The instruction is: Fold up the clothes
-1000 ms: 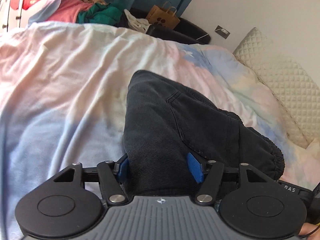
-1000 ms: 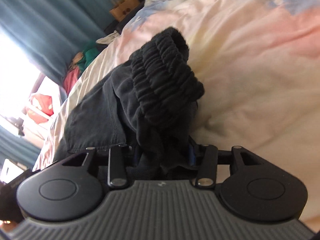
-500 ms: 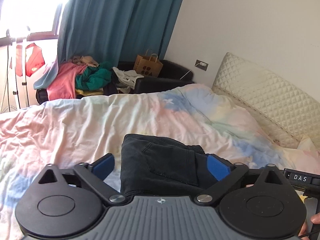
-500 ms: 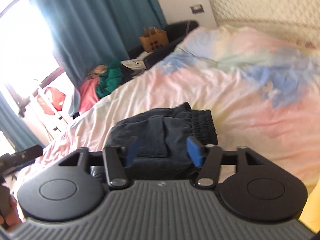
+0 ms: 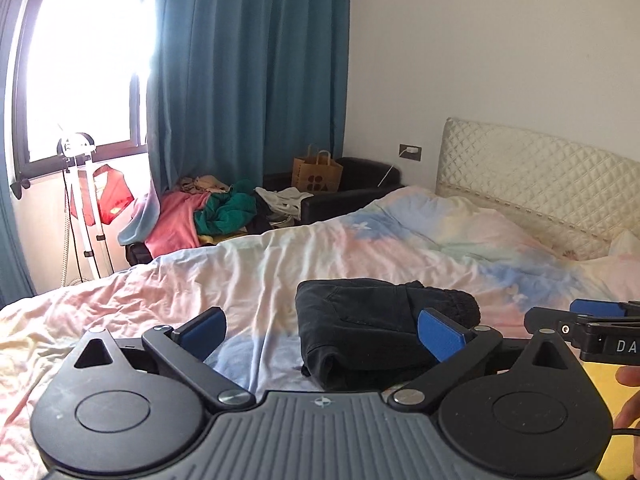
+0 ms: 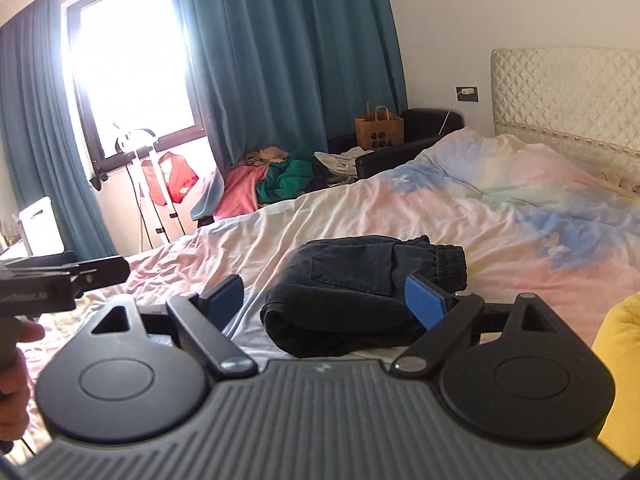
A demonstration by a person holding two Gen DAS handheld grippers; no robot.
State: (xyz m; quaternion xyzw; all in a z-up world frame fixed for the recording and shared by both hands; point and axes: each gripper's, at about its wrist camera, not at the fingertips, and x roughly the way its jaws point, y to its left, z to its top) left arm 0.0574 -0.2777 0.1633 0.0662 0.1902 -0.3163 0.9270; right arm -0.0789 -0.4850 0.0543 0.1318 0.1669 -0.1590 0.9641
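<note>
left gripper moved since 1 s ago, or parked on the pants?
Yes. The left gripper has let go of the black pants, opened and pulled up and back: the headboard and window now show.

The folded trousers (image 5: 372,328) lie on the bed (image 5: 280,264) just ahead of my left gripper (image 5: 322,334) and right gripper (image 6: 324,300), waistband toward the headboard (image 5: 540,168) at the right. My left gripper sits to the left of my right one. Behind the bed, a heap of clothes (image 5: 208,212) rests left of an armchair (image 5: 352,192) bearing a paper bag (image 5: 316,172). Curtains (image 5: 248,72) hang behind these; a stand (image 5: 82,200) is further left, below the window (image 5: 84,60).
</note>
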